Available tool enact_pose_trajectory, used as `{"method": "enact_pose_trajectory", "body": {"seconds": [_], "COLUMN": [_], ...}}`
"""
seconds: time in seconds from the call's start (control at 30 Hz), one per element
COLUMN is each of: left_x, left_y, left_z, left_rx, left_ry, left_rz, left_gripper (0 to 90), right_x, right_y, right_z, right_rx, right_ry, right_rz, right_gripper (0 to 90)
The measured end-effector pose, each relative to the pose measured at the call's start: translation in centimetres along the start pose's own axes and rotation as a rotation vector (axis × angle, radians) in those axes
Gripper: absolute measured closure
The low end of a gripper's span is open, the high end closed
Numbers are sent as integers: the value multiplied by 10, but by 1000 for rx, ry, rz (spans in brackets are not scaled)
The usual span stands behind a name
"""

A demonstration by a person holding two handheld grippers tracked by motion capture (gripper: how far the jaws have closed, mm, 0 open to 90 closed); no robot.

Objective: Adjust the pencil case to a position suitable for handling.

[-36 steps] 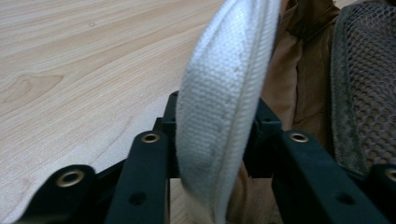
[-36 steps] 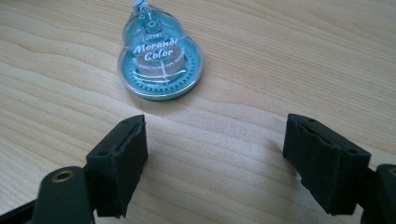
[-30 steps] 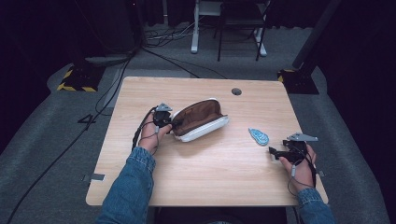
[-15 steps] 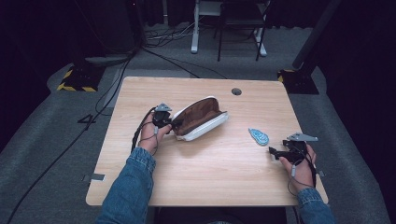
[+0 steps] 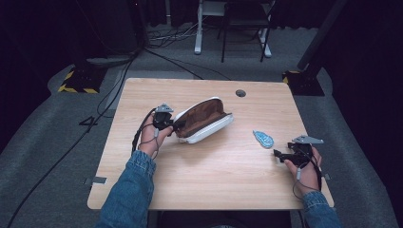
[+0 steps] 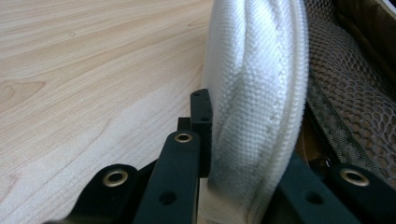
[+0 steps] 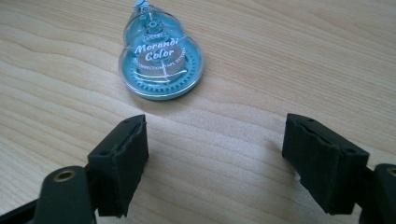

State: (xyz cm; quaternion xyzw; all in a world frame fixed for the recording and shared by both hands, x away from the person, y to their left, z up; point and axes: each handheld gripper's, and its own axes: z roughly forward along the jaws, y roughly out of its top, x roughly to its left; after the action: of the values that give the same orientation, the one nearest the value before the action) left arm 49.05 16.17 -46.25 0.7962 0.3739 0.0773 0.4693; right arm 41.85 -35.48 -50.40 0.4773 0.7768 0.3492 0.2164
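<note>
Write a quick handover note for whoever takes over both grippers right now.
Left gripper: shut on the white edge of the open pencil case, mid-table.
Right gripper: open, holding nothing, low over the table, aimed at the blue correction tape, which lies in front of its fingers, untouched.
Done: case gripped.
Left, probably: pick up the tape and put it in the case.

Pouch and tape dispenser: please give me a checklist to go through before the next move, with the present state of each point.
1. Left hand-held gripper shut on the pouch rim: ok, the white edge sits between its jaws.
2. Pouch open: ok, brown lining shows.
3. Right hand-held gripper open: ok, jaws stand wide apart.
4. Tape dispenser free and lying flat on the table: ok.
5. Dispenser centred between the right jaws: not ok, it lies ahead and to one side.
6. Room inside the pouch: cannot tell.
</note>
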Motion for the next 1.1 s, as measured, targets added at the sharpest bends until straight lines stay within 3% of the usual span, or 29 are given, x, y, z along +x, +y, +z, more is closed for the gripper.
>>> {"method": "enact_pose_trajectory", "body": {"seconds": [0.53,1.1], "left_x": [-23,-61], "left_y": [3,4], "left_z": [-42,-60], "left_rx": [-44,-24], "left_ry": [-23,-80], "left_rz": [-2,72], "left_gripper": [856,856], "right_x": [1,1], "right_y": [0,0], "right_z": [0,-1], "right_rx": [-1,-3], "right_ry": [-2,-3], "right_rz": [1,0], "right_gripper": [238,248]}}
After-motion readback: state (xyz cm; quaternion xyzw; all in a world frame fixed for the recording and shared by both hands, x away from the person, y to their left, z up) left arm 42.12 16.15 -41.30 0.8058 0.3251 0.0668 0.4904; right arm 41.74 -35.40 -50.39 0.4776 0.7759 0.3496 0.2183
